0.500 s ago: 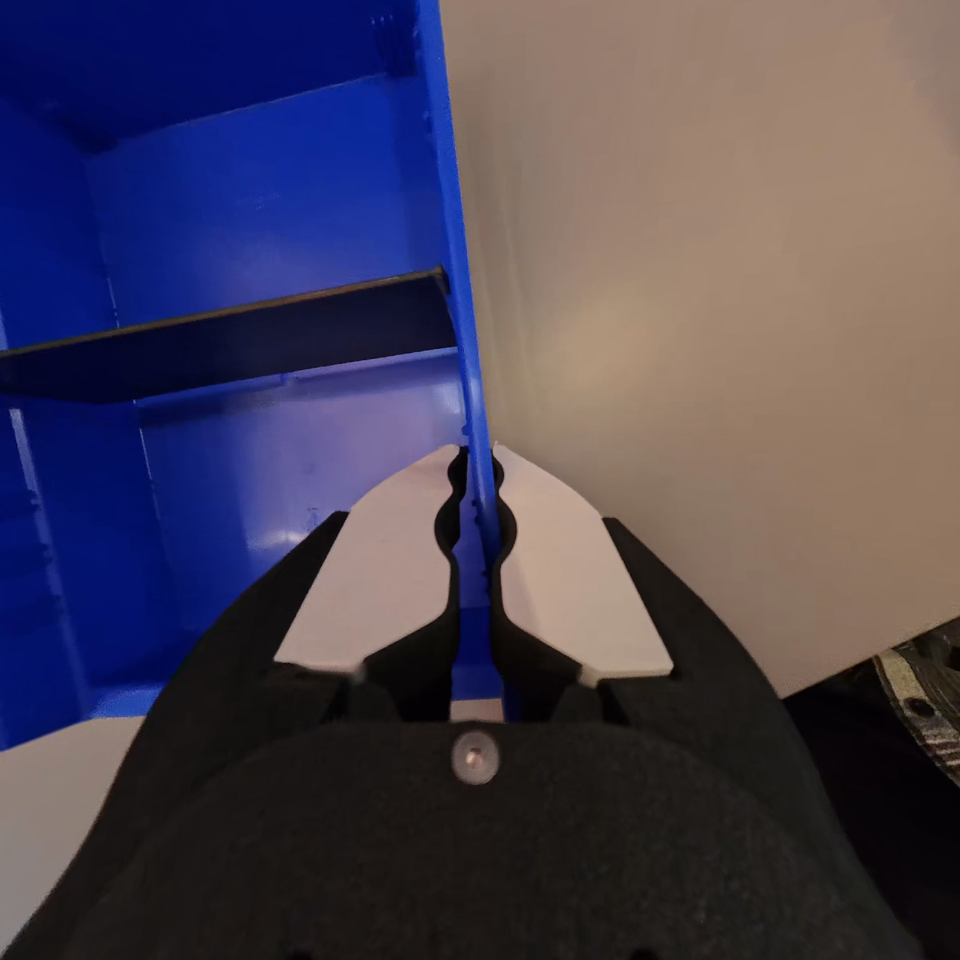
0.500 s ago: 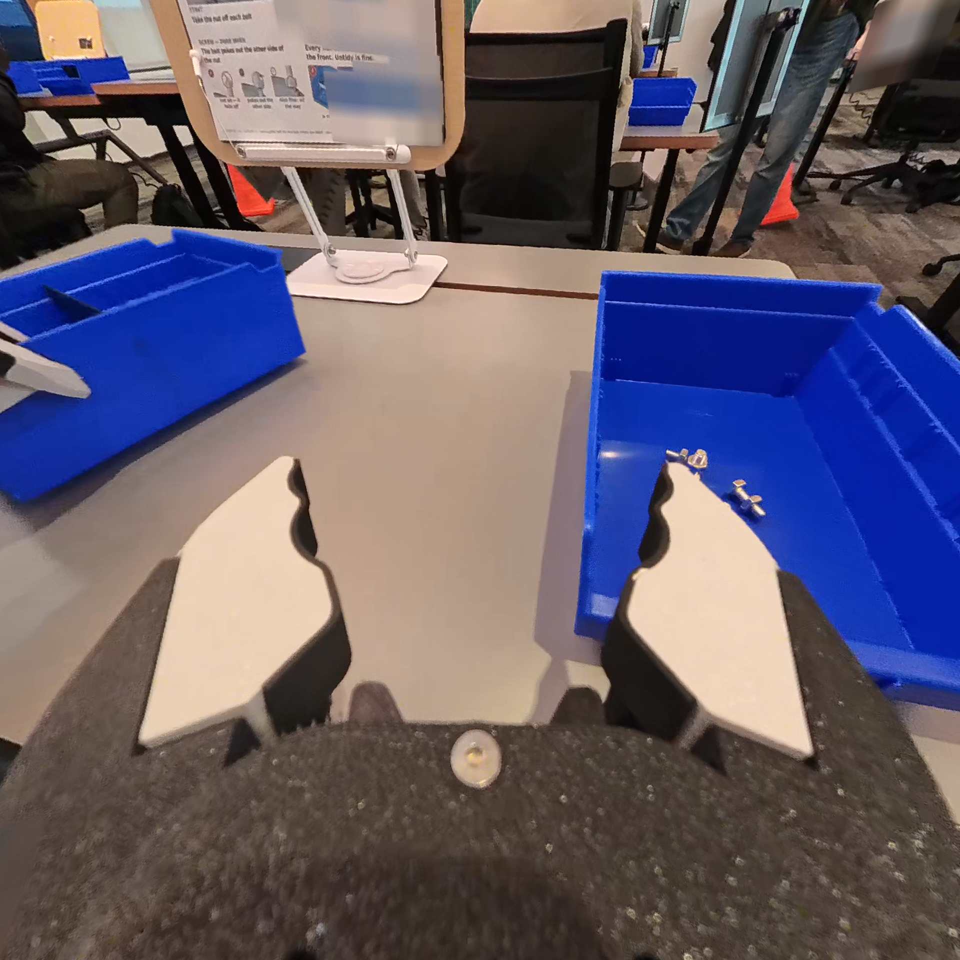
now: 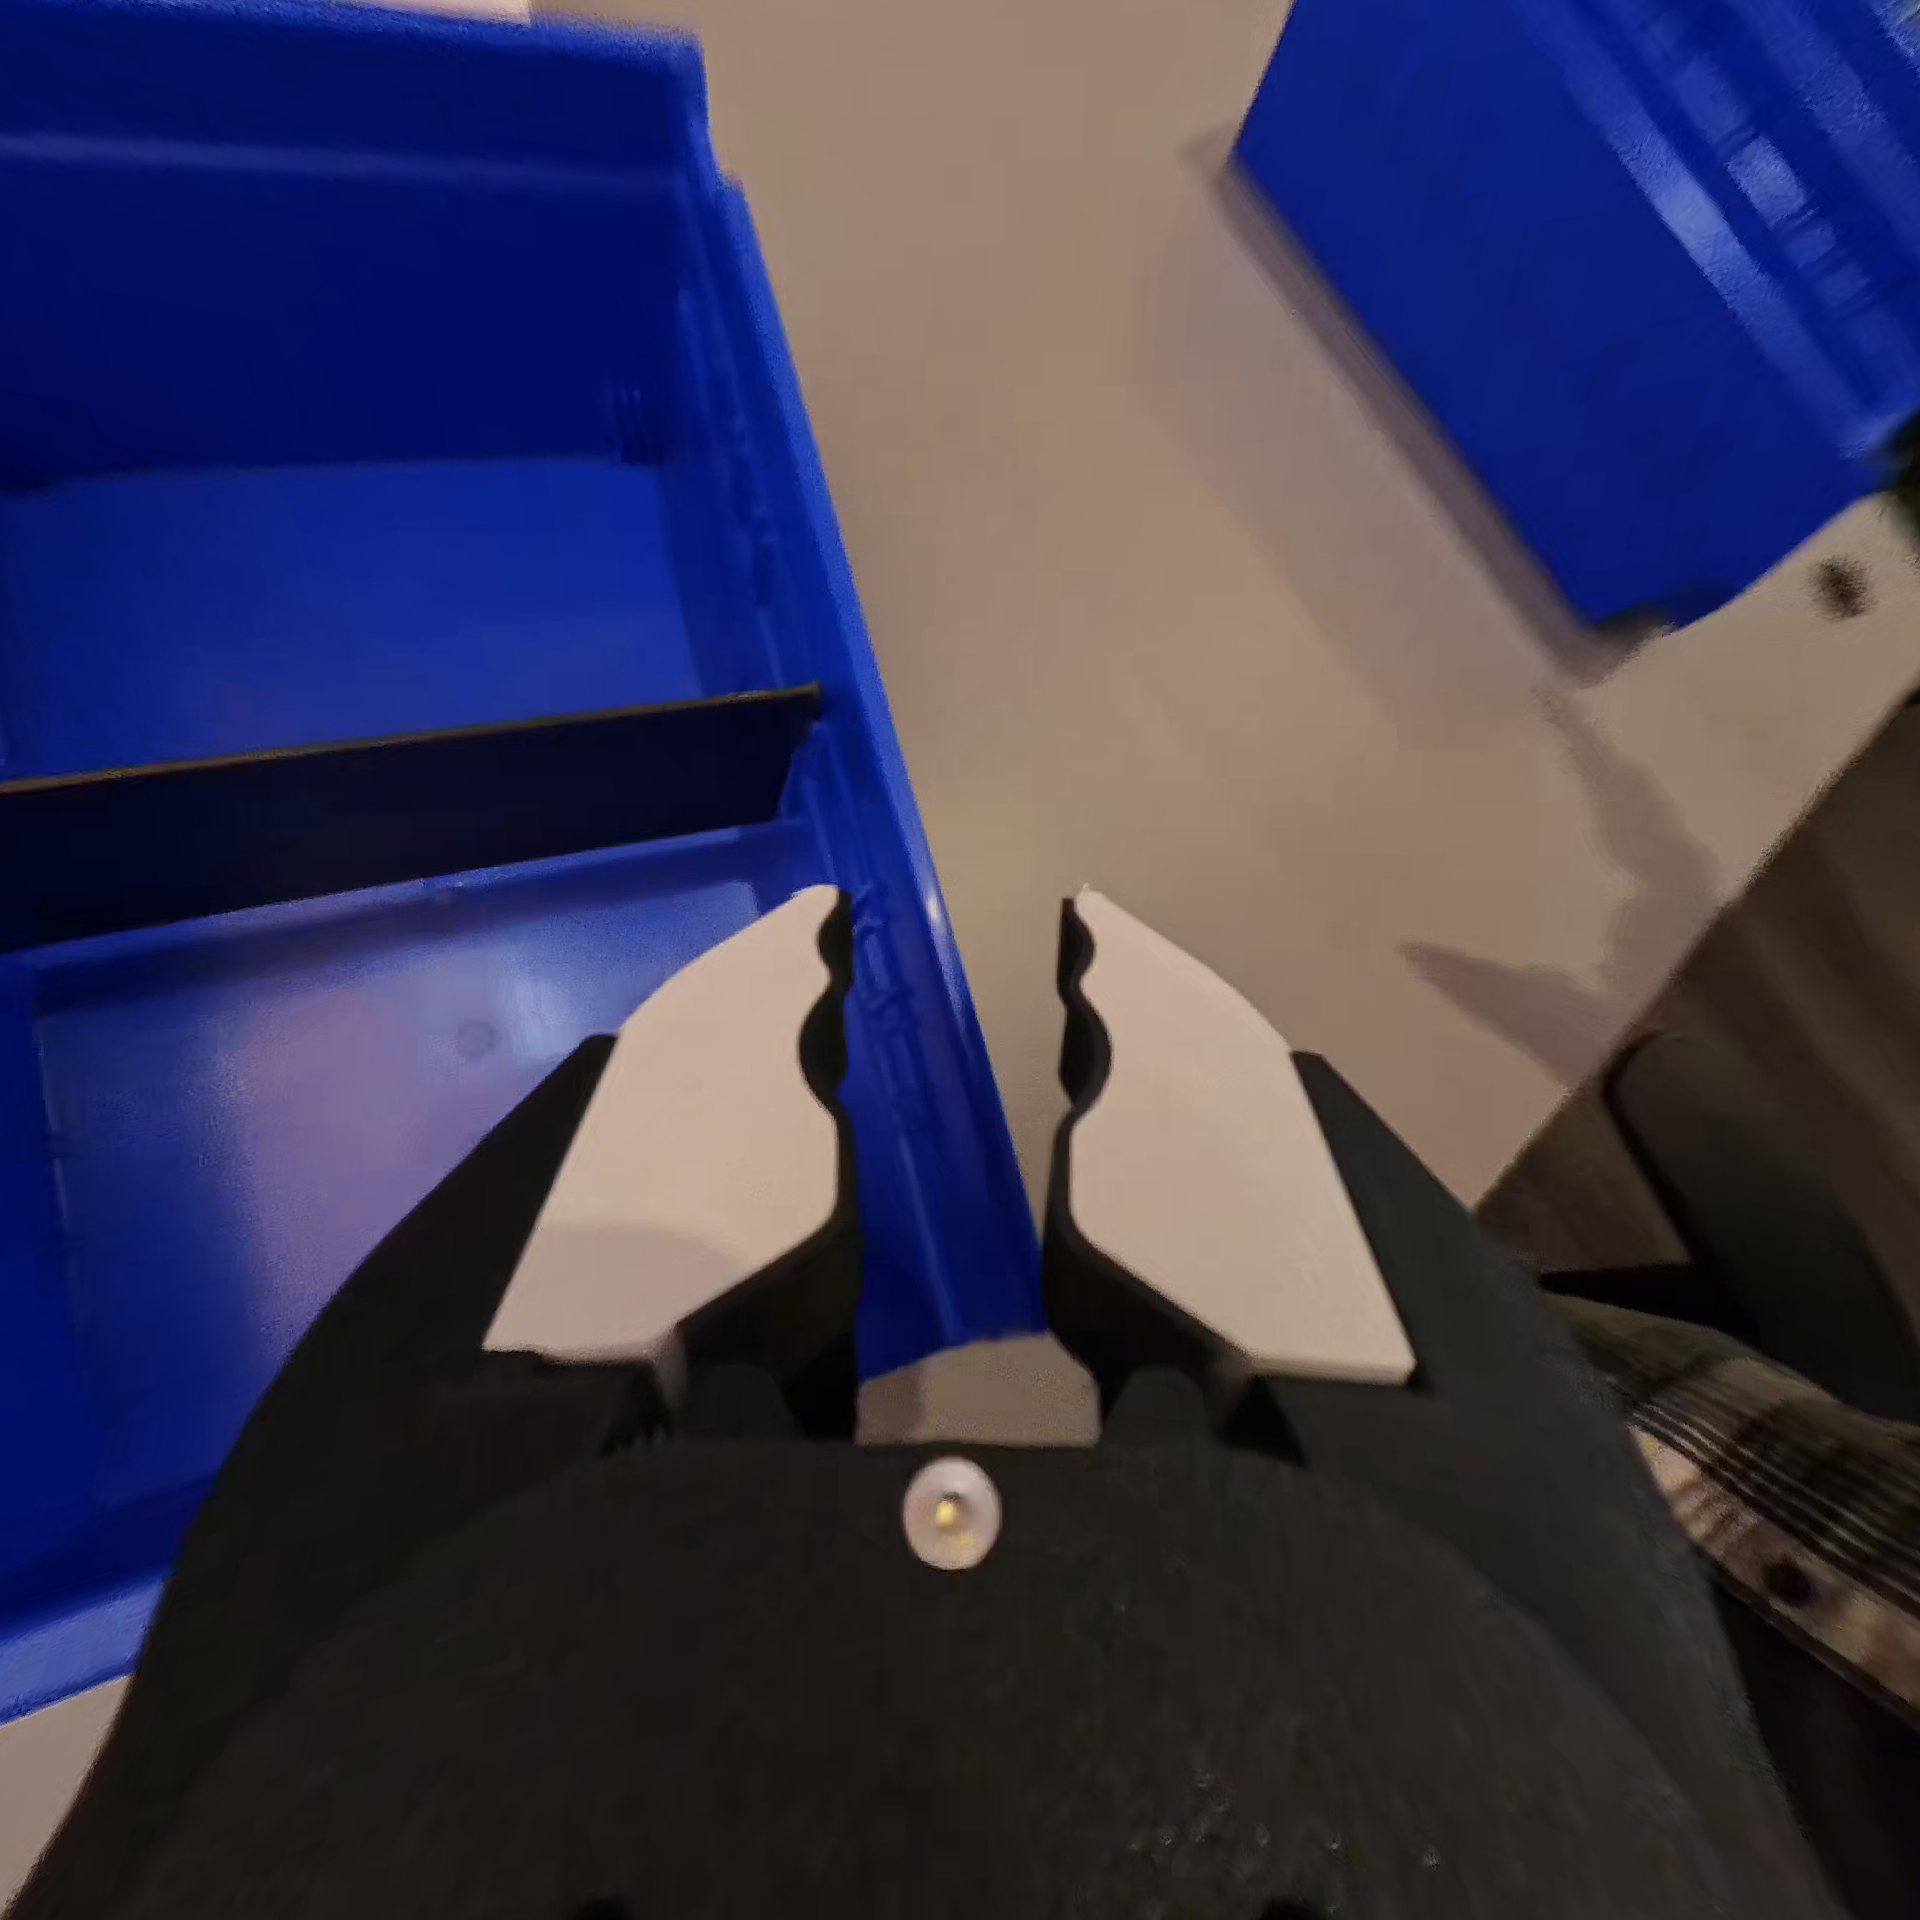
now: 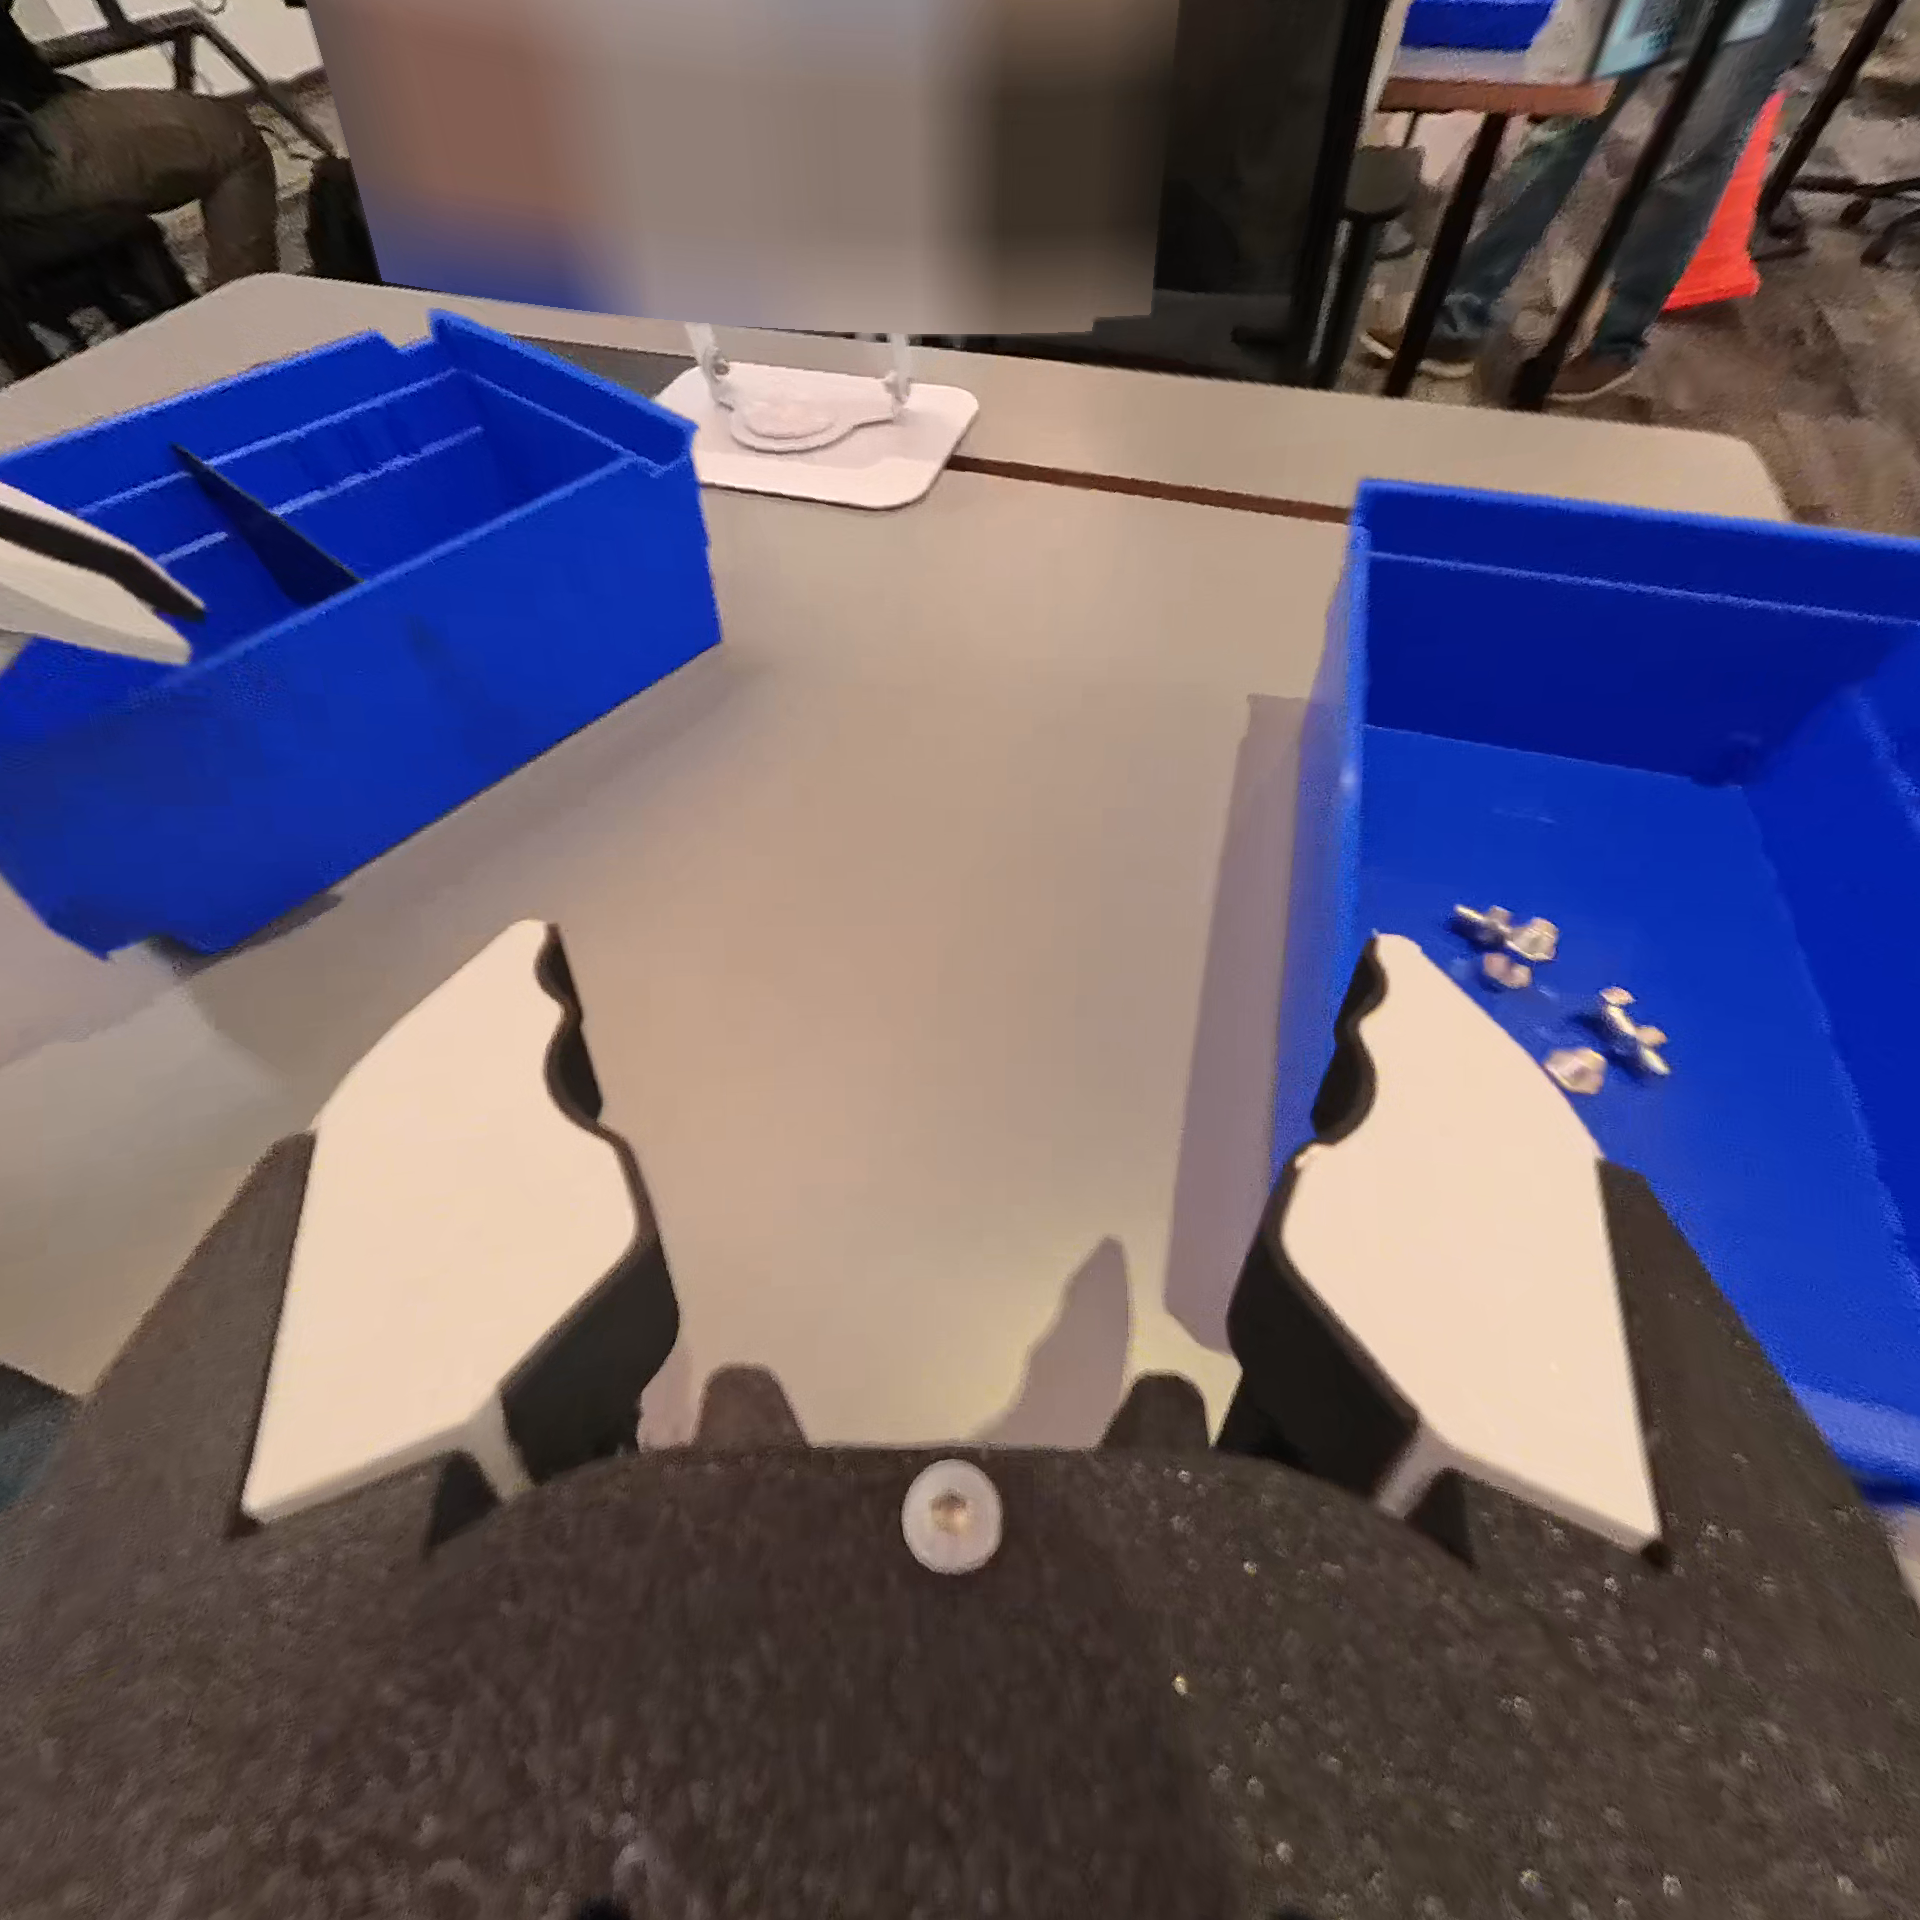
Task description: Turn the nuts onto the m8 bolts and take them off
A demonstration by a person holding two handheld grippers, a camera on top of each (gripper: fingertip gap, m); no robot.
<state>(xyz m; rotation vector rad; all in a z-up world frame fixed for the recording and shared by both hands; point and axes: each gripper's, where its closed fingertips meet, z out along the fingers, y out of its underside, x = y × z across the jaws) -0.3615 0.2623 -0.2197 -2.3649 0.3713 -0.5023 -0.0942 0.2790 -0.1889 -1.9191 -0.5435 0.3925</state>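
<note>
Item 1, at nine o'clock in the right wrist view: divided blue plastic bin with black partition [image 4: 416, 623], standing on grey tabletop [image 4: 935, 831]. Both visible compartments bare of hardware; no bolts seen there.

Item 2, at the same bin's near wall: left gripper, white fingers on black body [image 3: 956, 914]. Parted a moderate way, straddling the blue rim; no contact with the wall evident, nothing held. In the right wrist view, only its tip [image 4: 94, 592] showing at the left edge, over the bin's near end.

Item 3, at six o'clock, centre: right gripper, same make [image 4: 956, 945]. Spread wide over bare tabletop, holding nothing; right finger [image 4: 1455, 1195] overlapping the near wall of the next bin in view, contact not determinable.

Item 4, at three o'clock: open blue plastic bin without partition [image 4: 1558, 644], well apart from the divided one.

Item 5, on that bin's floor, near its left wall: small cluster of silvery metal wing nuts and fasteners [image 4: 1558, 997], loose, close together. Nuts from bolts not separable at this sharpness.

Handling note, judged: step in hand likely the first pick-up. Best done by swinging right gripper toward two o'clock over the bin wall, descending vertically, narrowing the opening before contact, and pinching one piece alone across its wings. Risk: scattering of neighbours, or a slanted hold spoiling later thread alignment.
</note>
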